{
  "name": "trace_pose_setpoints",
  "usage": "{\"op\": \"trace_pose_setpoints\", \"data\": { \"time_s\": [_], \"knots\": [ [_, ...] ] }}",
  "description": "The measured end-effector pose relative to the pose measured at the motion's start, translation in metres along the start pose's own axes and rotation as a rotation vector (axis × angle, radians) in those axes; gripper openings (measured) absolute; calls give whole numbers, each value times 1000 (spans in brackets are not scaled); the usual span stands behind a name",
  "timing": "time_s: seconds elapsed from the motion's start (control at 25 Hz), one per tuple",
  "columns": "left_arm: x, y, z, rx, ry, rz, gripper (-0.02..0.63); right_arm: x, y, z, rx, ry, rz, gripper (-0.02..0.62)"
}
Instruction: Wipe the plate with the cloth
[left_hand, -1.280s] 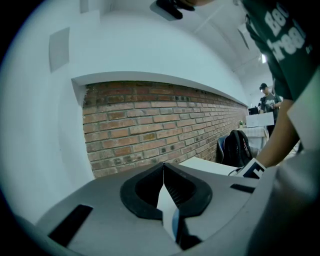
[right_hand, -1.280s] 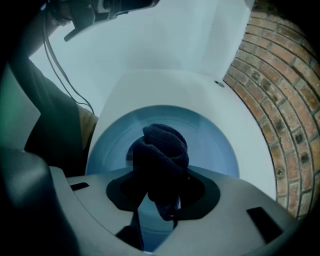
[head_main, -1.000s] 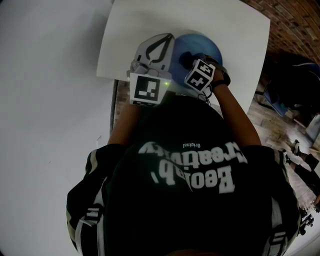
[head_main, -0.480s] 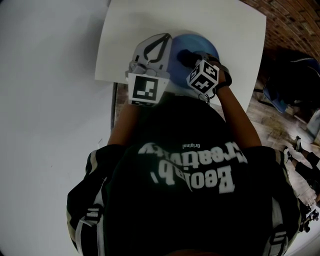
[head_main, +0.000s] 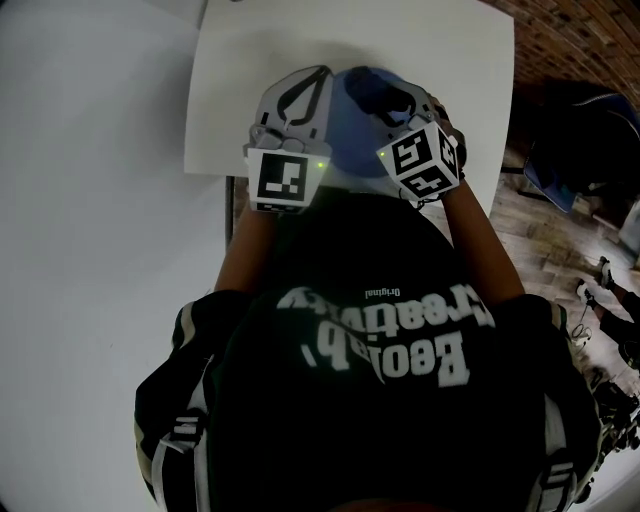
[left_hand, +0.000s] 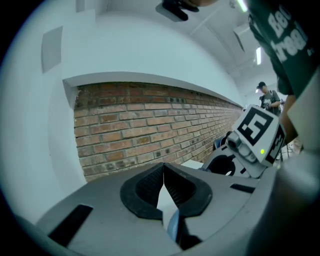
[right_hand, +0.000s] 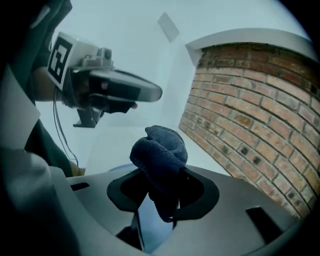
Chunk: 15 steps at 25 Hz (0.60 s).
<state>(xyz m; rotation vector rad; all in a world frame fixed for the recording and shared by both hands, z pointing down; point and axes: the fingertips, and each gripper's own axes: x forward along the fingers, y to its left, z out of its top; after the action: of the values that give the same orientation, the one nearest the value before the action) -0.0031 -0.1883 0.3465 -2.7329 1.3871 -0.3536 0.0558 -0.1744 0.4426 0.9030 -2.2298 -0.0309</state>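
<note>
While the left tongs (left_hand: 164, 172) are closed, with their tips meeting and the blue rim of the plate (left_hand: 172, 227) nipped low between them, the right tongs (right_hand: 162, 187) are clamped on a bunched dark blue cloth (right_hand: 161, 147), which bulges out above and ahead of their tips. From the head view the plate lies between the two tongs, just right of the left pair and under the right pair, over the white worktop (head_main: 450, 60). Its blue face shows beneath the right tongs in the right gripper view; whether the cloth touches it there cannot be told. A brick wall (right_hand: 250, 115) stands beyond the right tongs, on their right side.
</note>
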Motion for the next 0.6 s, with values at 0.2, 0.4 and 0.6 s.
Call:
{"op": "trace_pose_setpoints", "data": {
  "time_s": [0.2, 0.4, 0.6],
  "knots": [
    [2, -1, 17, 53, -7, 0, 3, -32, -27, 31, 65, -182, -98, 132],
    [3, -11, 32, 29, -44, 4, 3, -69, -37, 57, 54, -345, -158, 132],
    [5, -17, 42, 38, -60, 3, 3, -88, -40, 63, 74, -429, -194, 132]
  ]
}}
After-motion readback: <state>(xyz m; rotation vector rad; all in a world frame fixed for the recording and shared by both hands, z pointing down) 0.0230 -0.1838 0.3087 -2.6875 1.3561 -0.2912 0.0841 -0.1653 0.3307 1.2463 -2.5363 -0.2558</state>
